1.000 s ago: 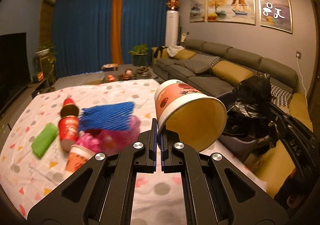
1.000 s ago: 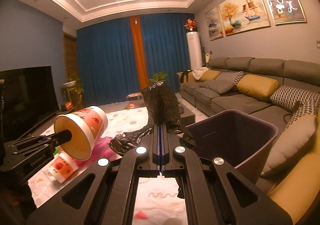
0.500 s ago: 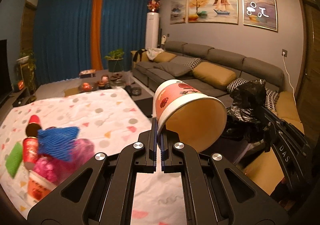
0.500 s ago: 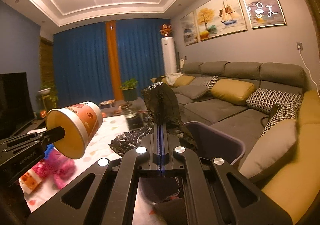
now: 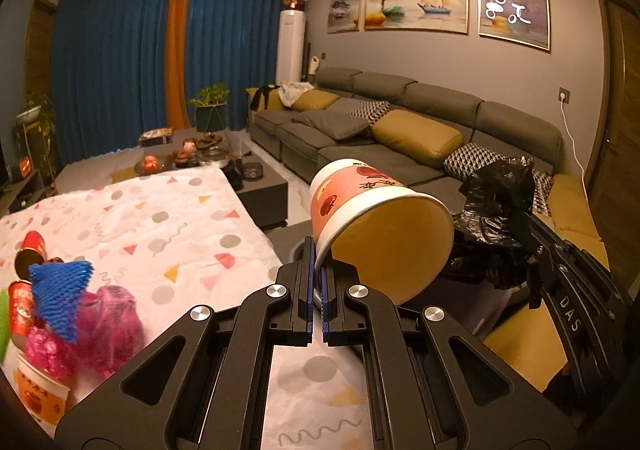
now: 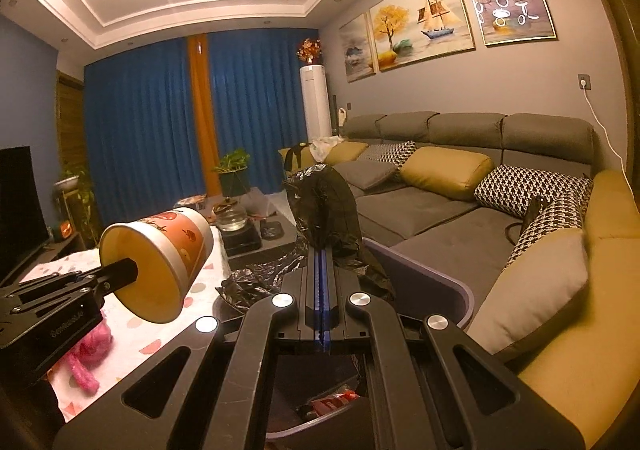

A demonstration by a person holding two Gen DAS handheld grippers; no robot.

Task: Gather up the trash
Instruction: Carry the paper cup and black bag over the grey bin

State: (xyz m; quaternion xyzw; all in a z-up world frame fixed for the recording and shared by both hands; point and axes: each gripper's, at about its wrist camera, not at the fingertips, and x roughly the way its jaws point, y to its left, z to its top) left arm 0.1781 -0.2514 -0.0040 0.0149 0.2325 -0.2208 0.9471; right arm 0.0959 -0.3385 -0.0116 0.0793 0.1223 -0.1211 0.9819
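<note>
On the left, trash such as a blue foam net (image 5: 60, 292) lies on the patterned tablecloth (image 5: 168, 217). The left gripper (image 5: 316, 286) pinches the rim of a tilted paper cup (image 5: 372, 226). The right gripper (image 6: 322, 290) clamps the black trash bag (image 6: 324, 209) over the purple bin (image 6: 432, 284).

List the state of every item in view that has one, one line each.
Left tool: shut on the paper cup's rim.
Paper cup: held on its side, empty.
Right tool: shut on the black bag.
Black bag: held up over the bin.
Bin: open, trash inside.
Second cup: upright on the cloth, stuffed with pink wrapper.
</note>
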